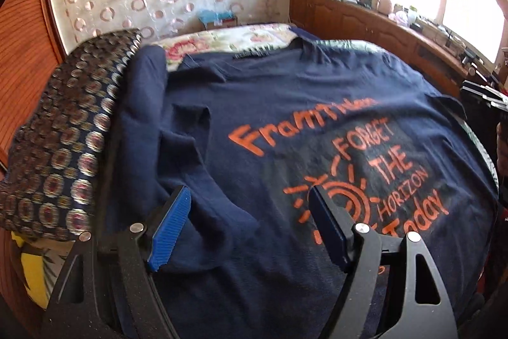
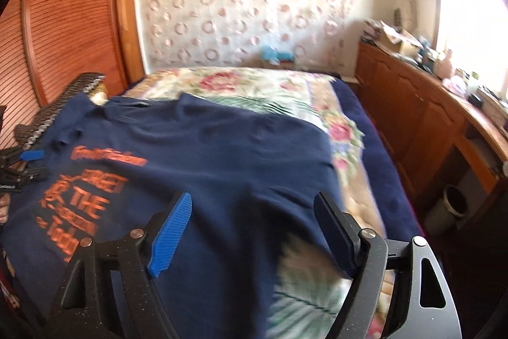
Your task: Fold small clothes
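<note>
A: Near first. Left gripper (image 1: 250, 205), what was it doing?

B: Jaws stood wide apart, nothing between the pads, low over the navy T-shirt (image 1: 285, 123). A bunched sleeve (image 1: 190, 148) lay just ahead, left of centre in that frame.

A: Right gripper (image 2: 252, 208)?

B: Jaws also apart, holding nothing. It sat over the plain side of the shirt; the shirt's edge (image 2: 330, 167) ran past its right-hand finger, with the floral bedspread (image 2: 254, 84) showing beyond. That view was blurred, so I couldn't tell whether it touched cloth.

A: Where was the shirt overall?

B: Spread print-up on the bed. The long axis ran away from both cameras, collar (image 1: 250, 56) at the far end near top centre. The orange print (image 1: 365, 164) sat lower right in the left view and lower left in the right view.

A: Which gripper was nearer what?

B: Left was nearer the bunched sleeve and the patterned cushion (image 1: 63, 142) at frame left. Right was nearer the opposite side edge. My guess is the next fold turns on that: each side folds inward across the long axis.

A: Far stuff?

B: Wooden cabinet (image 2: 412, 116) at frame right, under the window.
</note>
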The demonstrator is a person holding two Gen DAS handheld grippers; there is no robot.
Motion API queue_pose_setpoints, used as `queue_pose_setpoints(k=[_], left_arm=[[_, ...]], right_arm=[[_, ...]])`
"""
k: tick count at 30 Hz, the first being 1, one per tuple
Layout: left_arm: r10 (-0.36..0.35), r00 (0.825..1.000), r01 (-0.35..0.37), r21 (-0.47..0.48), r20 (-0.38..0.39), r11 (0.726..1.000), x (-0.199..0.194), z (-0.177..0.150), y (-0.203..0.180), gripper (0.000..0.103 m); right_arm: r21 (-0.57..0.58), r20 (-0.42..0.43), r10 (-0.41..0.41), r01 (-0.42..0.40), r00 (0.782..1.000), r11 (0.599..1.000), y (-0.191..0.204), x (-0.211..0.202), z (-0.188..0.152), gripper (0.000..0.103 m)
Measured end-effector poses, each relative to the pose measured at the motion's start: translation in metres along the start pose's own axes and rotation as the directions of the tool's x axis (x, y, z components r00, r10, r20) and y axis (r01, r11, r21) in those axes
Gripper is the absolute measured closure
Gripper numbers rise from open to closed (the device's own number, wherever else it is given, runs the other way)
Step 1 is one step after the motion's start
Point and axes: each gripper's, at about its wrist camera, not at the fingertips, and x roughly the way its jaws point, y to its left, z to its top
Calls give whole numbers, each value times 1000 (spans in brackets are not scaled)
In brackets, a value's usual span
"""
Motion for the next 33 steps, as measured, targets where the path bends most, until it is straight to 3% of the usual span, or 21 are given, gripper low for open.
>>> queue_pose_setpoints(k=[6,12,16,20,22,24,27,29,33], left_arm=[[14,998,-12,27,-59,1000,15,-2,-9,25],[10,999,-9,12,-49,1000,19,-4,-8,23],[3,999,-3,6,-47,1000,20,-4,-6,23],[2,999,-2,4,-48,1000,20,-4,-6,22],[2,999,-2,4,-48,1000,20,-4,-6,22],[2,999,-2,4,-48,1000,21,-4,-6,22],[1,999,-1,3,-48,1000,20,-4,-6,22],[6,999,-6,5,-48,1000,21,-3,-7,22],[4,999,-4,-1,-48,1000,21,-3,-6,22]], right_arm=[[38,-70,-28,30,997,999,-15,-6,-13,24],[52,-131,-39,46,991,998,-18,-14,-13,25],[59,-167,-28,38,986,998,-22,-12,-6,31],[67,-182,-12,25,983,997,-30,0,7,50],[78,-175,-9,23,985,997,-36,0,11,65],[61,-163,-33,44,986,997,-42,3,10,90],[14,-142,-69,72,987,997,-35,2,12,98],[-14,-108,-107,106,988,994,-28,-4,18,99],[-33,-4,-106,106,994,994,-11,-20,37,99]])
